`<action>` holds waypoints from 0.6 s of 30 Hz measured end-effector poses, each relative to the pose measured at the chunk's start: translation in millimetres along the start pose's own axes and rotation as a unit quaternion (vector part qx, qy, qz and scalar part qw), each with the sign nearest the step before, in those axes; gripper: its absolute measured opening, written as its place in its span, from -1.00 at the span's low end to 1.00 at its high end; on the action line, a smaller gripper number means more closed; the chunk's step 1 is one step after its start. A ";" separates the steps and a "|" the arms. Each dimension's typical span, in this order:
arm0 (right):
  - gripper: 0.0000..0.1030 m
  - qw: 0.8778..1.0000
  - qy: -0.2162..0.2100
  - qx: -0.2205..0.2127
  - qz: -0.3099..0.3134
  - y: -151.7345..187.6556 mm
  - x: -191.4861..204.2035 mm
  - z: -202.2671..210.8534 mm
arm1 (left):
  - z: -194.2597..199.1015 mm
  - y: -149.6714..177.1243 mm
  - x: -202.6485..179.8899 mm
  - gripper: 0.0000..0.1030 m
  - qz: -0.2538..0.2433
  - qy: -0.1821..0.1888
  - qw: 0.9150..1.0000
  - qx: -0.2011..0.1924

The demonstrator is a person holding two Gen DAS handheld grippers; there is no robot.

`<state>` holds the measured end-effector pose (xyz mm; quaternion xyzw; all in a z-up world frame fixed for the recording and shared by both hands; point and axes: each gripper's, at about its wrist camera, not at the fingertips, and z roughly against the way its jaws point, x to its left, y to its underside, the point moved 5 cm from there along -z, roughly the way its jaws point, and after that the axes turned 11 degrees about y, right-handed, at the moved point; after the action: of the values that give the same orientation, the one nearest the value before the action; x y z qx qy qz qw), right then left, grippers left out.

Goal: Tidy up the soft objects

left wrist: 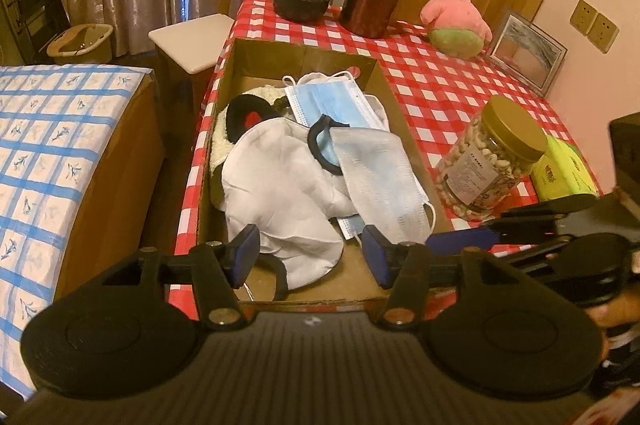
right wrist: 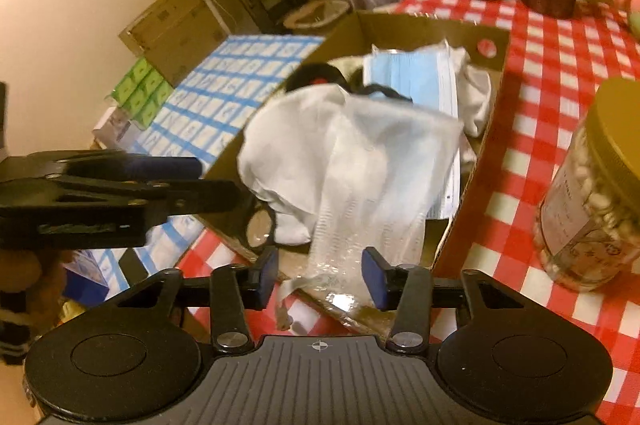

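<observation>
Left gripper [left wrist: 309, 252] hangs over the near end of the cardboard box [left wrist: 304, 59], jaws spread wide, nothing between them. Right gripper [right wrist: 320, 275] is spread wide too, with the white face mask [right wrist: 372, 161] draped over the box's near rim between its fingers (blurred, contact unclear). Peanut jar [left wrist: 490, 157] stands by the box's right wall on the checkered tablecloth [left wrist: 432, 81].

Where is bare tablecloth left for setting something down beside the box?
Free: the checked tablecloth between the cardboard box, pink plush and picture frame. Crowded: the near right corner, with the nut jar and yellow pack.
</observation>
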<state>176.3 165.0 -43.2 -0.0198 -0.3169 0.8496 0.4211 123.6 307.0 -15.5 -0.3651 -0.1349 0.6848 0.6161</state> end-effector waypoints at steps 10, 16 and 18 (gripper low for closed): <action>-0.99 0.998 0.034 0.042 0.011 -8.4 -7.4 -53.4 | -12.9 -1.6 13.2 0.02 0.014 0.009 1.000 0.001; -0.99 0.998 0.046 0.041 0.009 -18.6 -16.2 -74.6 | -18.4 -3.7 15.2 0.02 0.016 0.013 1.000 0.001; -0.99 0.998 0.043 0.041 0.008 -20.9 -16.7 -75.3 | -17.9 -3.4 14.4 0.02 0.015 0.013 1.000 0.000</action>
<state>224.5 201.4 -95.6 -0.0414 -0.2628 0.8638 0.4278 138.4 316.5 -30.6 -0.3759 -0.1219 0.6893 0.6072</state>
